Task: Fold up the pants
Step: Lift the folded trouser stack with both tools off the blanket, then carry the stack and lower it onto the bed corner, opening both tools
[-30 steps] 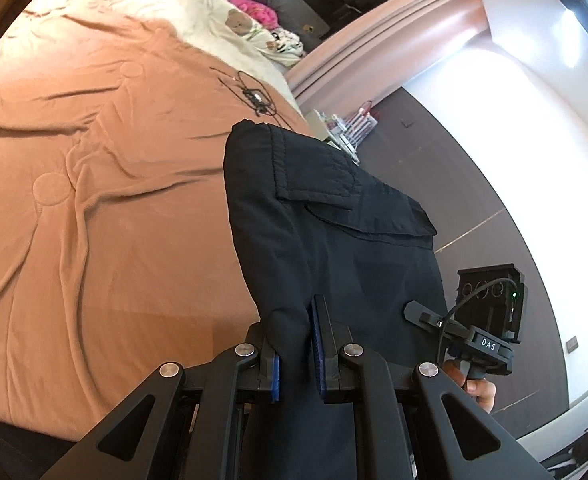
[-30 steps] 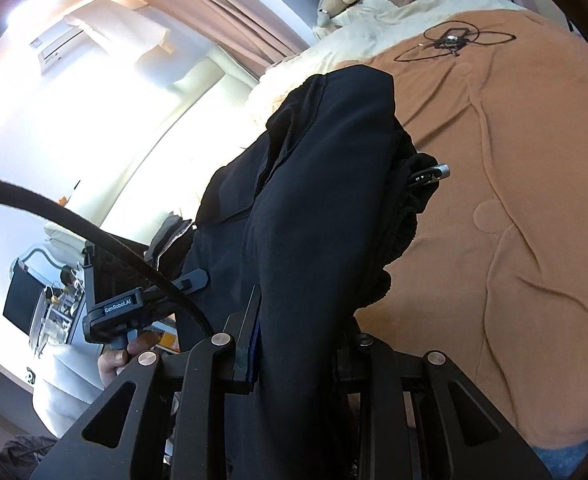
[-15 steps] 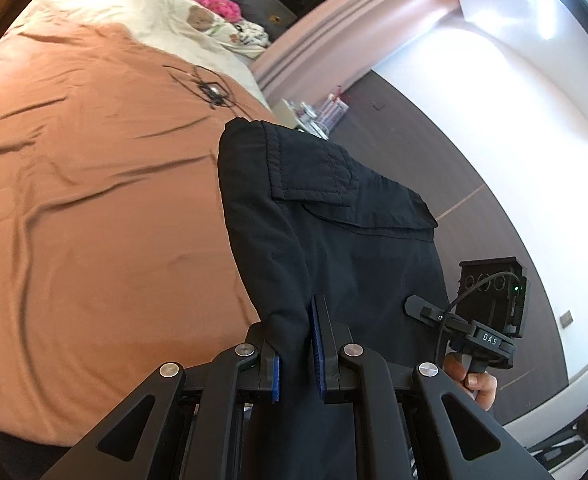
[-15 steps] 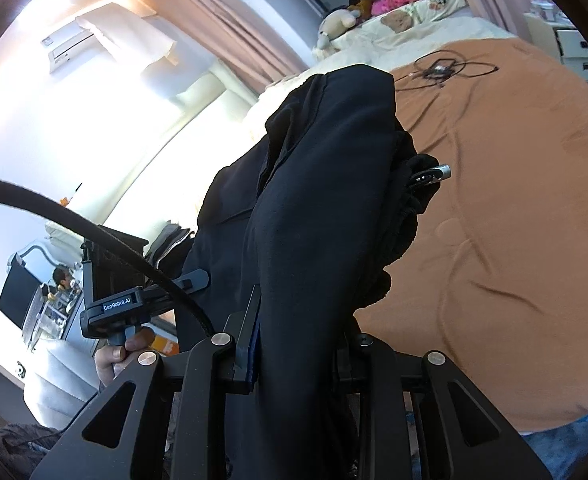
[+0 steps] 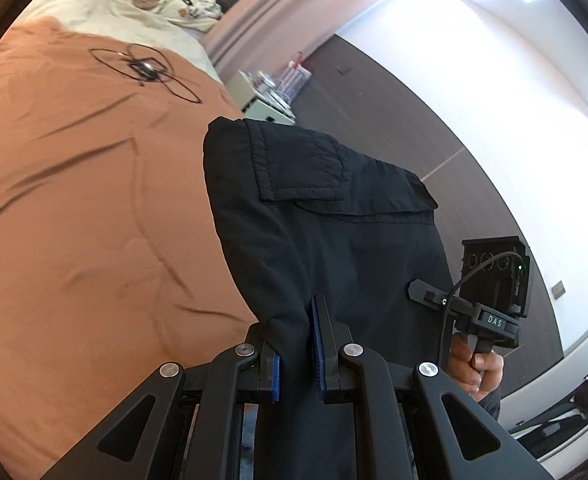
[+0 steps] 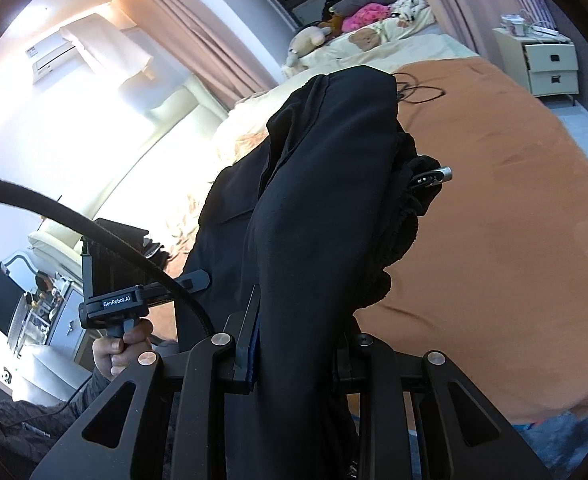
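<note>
1. The left tool point(image 5: 297, 354) clamps a fold of the black pants point(image 5: 325, 216) between its blue-padded fingers point(image 5: 317, 344).
2. The pants hang above the brown bedspread point(image 5: 74, 208), flap pocket showing.
3. The right tool point(image 5: 489, 300), held in a hand point(image 5: 475, 366), sits just beside the pants.
4. A black cable point(image 5: 146, 70) lies coiled on the bedspread, far off.
5. A nightstand point(image 5: 264, 106) stands beyond the bed.

A bed point(image 5: 74, 240) with an orange-brown blanket carries what looks like a coiled black cable point(image 5: 146, 70).
</note>
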Tool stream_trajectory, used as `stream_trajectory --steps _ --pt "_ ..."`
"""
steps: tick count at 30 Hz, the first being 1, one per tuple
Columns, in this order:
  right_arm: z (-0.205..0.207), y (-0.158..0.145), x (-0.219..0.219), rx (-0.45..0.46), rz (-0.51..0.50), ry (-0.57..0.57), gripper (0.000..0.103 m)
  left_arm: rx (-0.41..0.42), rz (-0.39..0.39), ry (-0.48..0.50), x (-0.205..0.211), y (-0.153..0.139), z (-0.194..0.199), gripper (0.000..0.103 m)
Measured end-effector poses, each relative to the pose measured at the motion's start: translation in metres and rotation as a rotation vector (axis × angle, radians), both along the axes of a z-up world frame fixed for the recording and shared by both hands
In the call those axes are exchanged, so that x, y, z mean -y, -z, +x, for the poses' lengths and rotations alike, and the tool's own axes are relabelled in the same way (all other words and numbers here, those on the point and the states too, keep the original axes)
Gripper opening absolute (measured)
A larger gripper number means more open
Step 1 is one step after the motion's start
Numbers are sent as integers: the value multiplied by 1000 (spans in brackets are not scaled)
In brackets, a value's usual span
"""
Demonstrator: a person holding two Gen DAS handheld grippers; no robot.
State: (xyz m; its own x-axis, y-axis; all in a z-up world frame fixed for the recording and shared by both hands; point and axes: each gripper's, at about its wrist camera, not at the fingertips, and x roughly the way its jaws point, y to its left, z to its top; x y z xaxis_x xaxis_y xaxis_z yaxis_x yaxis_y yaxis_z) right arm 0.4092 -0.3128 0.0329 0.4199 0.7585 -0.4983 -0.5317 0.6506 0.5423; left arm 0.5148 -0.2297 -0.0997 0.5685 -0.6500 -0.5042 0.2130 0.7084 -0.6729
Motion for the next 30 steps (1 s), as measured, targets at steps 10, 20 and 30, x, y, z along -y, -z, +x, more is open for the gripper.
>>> stream_trajectory --steps 10,20,30 --pt "5 -17 51 13 -41 56 22 0 -16 83 72 9 56 13" --pt "15 -6 85 15 -64 75 22 -33 -19 145 124 35 104 13" --pt "45 -1 103 -7 -118 79 22 -87 -6 189 161 69 138 13"
